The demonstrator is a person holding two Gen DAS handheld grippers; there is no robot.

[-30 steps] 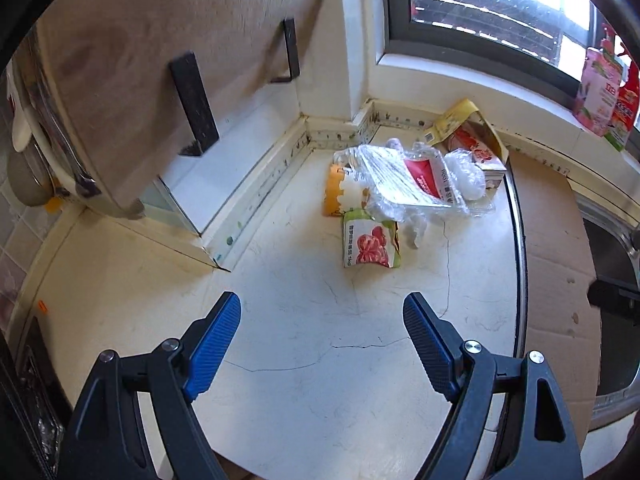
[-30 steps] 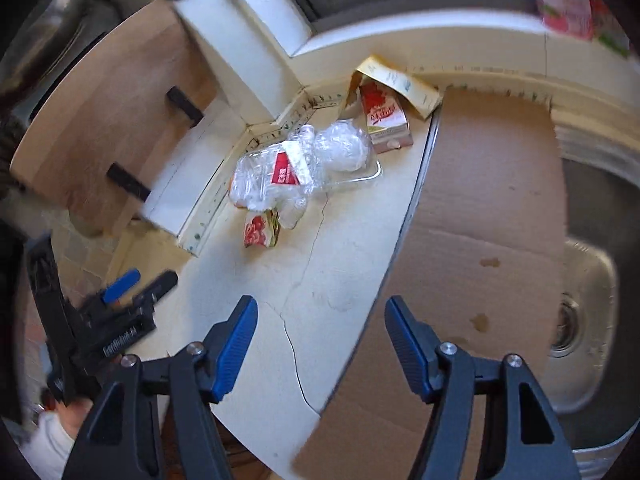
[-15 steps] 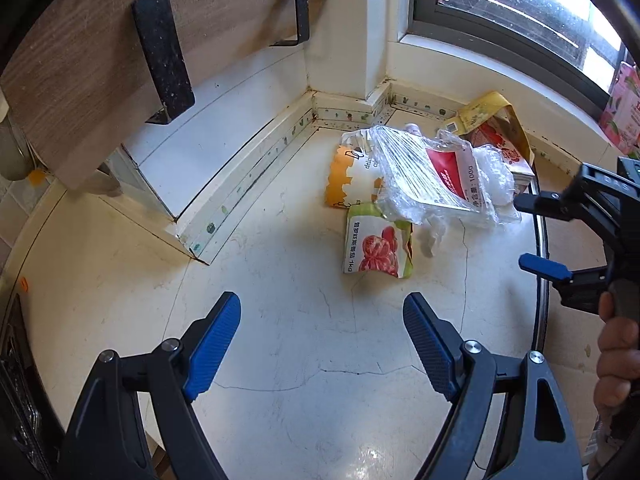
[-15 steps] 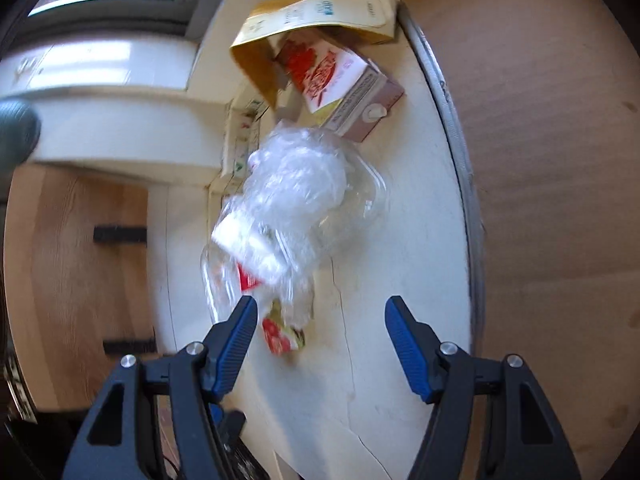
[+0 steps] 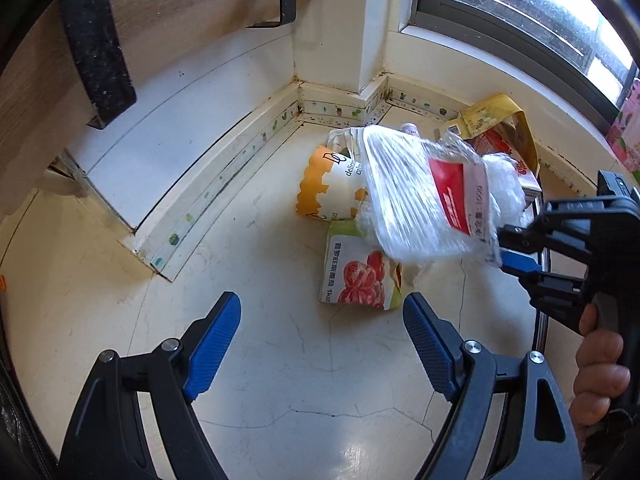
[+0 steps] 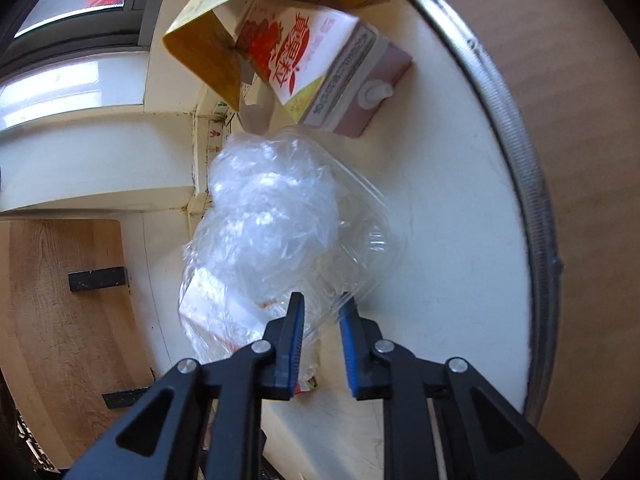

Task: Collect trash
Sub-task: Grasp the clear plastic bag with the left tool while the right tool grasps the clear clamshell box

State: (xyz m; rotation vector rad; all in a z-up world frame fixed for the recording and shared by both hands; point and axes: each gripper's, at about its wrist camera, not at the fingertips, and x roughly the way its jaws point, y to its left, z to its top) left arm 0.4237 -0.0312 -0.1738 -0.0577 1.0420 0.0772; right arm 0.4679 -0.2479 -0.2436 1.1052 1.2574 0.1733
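A clear plastic bag with a red label is lifted off the white counter; it also shows in the right wrist view. My right gripper is shut on the bag's edge, and it shows at the right of the left wrist view. My left gripper is open and empty above the counter, short of a tomato carton. An orange and white paper cup lies behind it. A red juice carton lies under a yellow box by the wall.
A wooden cutting board with black feet leans against the left wall. A window runs along the back. Brown cardboard covers the sink area to the right, past a metal rim.
My right gripper has closed on the clear plastic bag and raised it off the pile. My left gripper has moved forward toward the trash and stays open.
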